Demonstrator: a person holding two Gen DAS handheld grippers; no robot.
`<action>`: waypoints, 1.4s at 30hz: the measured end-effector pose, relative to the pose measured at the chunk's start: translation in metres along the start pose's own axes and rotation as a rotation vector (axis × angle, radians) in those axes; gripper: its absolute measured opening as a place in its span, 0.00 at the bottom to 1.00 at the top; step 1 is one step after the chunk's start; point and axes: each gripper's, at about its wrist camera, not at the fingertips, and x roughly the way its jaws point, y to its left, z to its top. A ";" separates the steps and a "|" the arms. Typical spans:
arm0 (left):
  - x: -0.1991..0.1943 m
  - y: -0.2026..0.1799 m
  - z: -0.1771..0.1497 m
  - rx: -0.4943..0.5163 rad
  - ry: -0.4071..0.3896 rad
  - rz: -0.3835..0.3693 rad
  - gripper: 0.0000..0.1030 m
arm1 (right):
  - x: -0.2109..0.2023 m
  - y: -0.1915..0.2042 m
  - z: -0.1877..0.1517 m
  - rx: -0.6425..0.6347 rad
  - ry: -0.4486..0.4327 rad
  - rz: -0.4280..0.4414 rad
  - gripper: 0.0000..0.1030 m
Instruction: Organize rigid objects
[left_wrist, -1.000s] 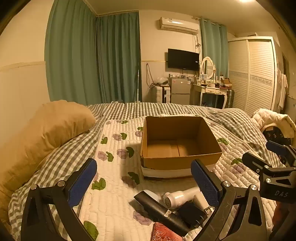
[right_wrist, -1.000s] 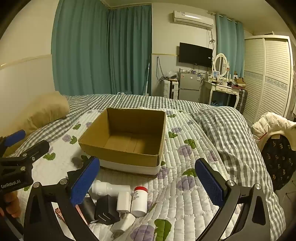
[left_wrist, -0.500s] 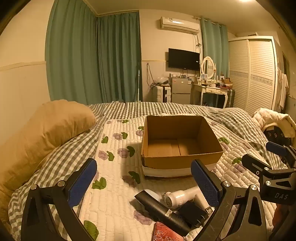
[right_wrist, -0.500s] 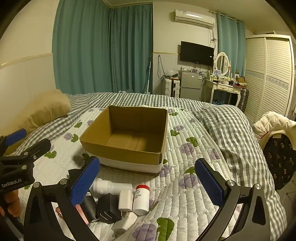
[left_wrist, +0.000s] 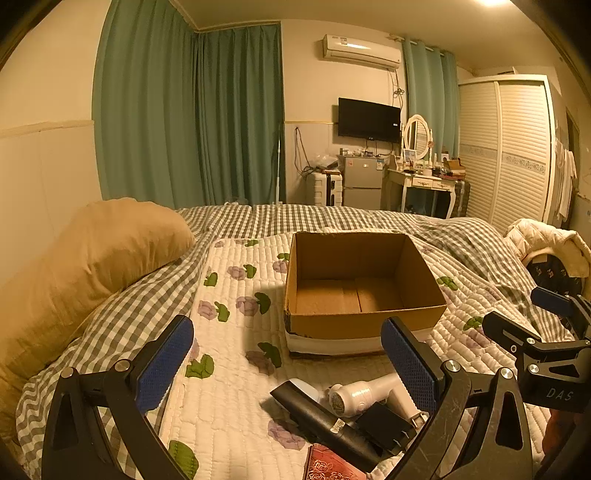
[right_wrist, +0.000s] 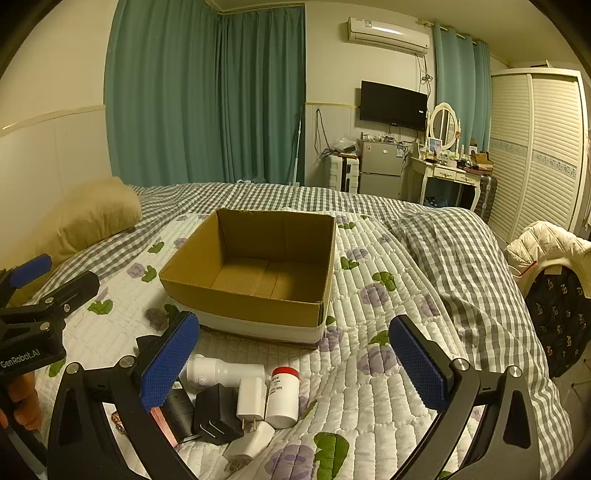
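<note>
I saw an open cardboard box (right_wrist: 255, 273) sitting upright on the quilted bed (right_wrist: 369, 398), its brown inside bare and a white band around its base. Near its front side lay a cluster of small items: a white cylindrical device (right_wrist: 221, 369) on its side, a white bottle with a red cap (right_wrist: 282, 393), a white charger (right_wrist: 251, 398), a black charger (right_wrist: 214, 413), and a long black device (left_wrist: 325, 424) touching them.

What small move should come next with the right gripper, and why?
Probably lower the open right gripper onto the white bottle with the red cap. It lies at the pile's right edge, clear on that side, nearest this gripper. The brown cardboard box just beyond is empty, and both grippers hold nothing.
</note>
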 end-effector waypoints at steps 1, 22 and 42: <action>0.000 0.000 0.000 0.000 0.001 -0.001 1.00 | 0.000 0.000 0.000 0.000 0.000 0.001 1.00; 0.001 0.004 0.004 -0.003 0.002 0.004 1.00 | -0.001 -0.002 0.000 -0.003 0.008 0.005 1.00; 0.001 0.004 0.003 0.006 0.005 0.006 1.00 | 0.000 -0.001 -0.002 -0.004 0.018 0.003 1.00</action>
